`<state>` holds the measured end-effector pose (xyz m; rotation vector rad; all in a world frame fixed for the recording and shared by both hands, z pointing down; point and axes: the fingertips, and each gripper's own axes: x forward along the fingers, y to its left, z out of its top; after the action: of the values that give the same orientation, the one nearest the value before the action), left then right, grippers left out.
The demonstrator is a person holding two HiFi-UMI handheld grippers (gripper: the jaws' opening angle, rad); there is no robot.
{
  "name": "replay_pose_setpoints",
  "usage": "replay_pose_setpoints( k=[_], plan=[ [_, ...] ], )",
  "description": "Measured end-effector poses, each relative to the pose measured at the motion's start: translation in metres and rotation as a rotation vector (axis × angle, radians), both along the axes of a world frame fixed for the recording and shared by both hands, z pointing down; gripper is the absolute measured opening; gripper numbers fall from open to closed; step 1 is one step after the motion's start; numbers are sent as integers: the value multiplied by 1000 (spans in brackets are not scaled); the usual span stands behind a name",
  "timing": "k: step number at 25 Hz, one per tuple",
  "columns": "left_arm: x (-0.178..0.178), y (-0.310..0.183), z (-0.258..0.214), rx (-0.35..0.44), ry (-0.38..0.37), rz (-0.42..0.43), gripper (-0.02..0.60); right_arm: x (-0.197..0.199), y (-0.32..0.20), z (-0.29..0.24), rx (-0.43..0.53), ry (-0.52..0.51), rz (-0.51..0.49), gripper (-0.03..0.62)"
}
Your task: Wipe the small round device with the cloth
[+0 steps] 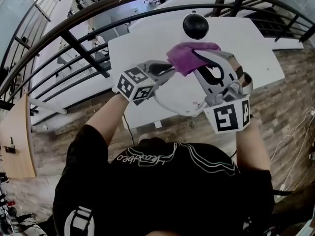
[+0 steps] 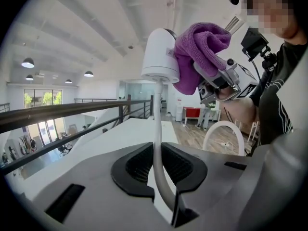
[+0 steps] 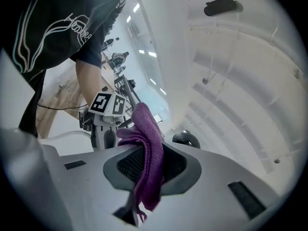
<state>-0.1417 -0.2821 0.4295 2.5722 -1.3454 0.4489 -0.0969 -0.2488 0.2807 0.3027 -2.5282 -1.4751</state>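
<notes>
At left centre of the head view, the left gripper point(image 1: 167, 72) clamps the white stalk point(image 2: 156, 129) of the small round device point(image 1: 195, 26). To its right, the right gripper point(image 3: 149, 167) pinches the purple cloth point(image 1: 187, 55) against the device's side.

The right hand-held gripper point(image 3: 144, 163) clamps a purple cloth point(image 3: 147, 124), a dark round device point(image 3: 186, 139) just beside it.

free: above table point(image 1: 251, 43), right side | blocked: railing point(image 1: 81, 51) left — black dome point(image 1: 195, 26) ahead, perhaps resting on table
</notes>
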Motion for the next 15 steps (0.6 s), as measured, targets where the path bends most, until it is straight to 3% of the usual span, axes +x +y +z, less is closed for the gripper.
replay_pose_setpoints(
  k=[6,12,15],
  plan=[
    [0,3,1,16,-12,-37,60,1,3,21,-61,25,-43,66],
    [-7,1,-1,27,-29,-64,60,3,-3,46,-195,125,-97,66],
    [-7,0,-1,30,-38,-63,60,9,-7,50,-229,124,-125,66]
  ],
)
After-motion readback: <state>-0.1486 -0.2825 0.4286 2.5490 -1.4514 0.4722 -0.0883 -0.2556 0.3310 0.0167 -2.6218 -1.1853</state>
